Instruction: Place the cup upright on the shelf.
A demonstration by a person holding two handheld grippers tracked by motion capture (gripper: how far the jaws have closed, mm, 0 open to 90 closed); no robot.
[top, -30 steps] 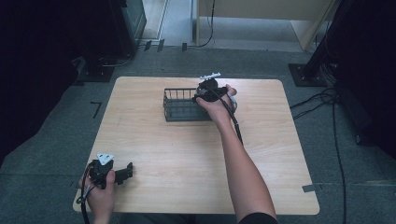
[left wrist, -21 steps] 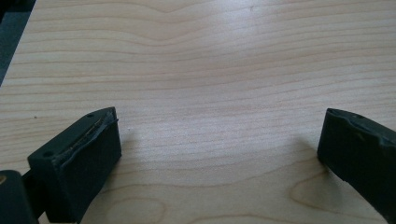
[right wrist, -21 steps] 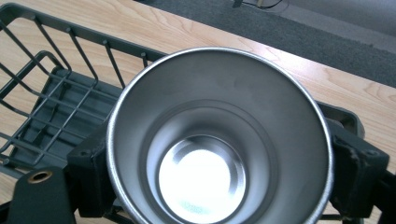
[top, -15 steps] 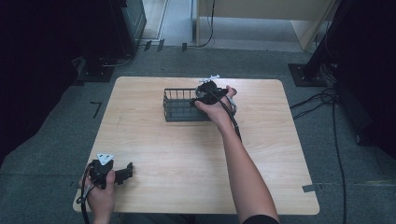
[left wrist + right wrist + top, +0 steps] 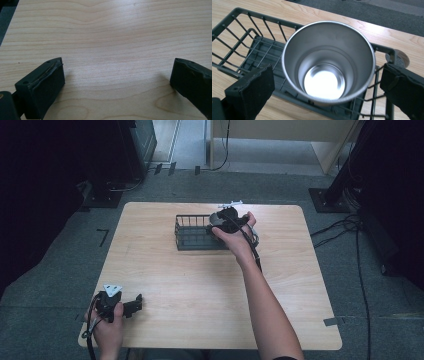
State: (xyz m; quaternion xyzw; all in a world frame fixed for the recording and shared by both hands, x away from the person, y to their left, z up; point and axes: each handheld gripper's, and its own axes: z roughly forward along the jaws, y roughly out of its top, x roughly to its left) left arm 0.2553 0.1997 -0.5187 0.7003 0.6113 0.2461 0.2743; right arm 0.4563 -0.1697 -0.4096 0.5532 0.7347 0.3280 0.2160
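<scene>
Tabletop [image 5: 200, 285] from above: my right tool [image 5: 226, 220] hovers at the wire basket's [image 5: 192, 236] right end; my left tool [image 5: 131, 305] idles well apart. Left gripper view: jaws wide, empty. Right gripper view: jaws wide astride the steel cup [image 5: 328, 62] standing in that basket, seemingly untouched. Closing on it looks next.

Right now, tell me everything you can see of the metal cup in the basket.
The cup is bare, shiny steel, round, tapering from a wide rolled rim to a smaller flat bottom. It stands upright, mouth up and empty, at one end of the dark wire basket. The right gripper straddles it, jaws apart either side, not touching.
</scene>
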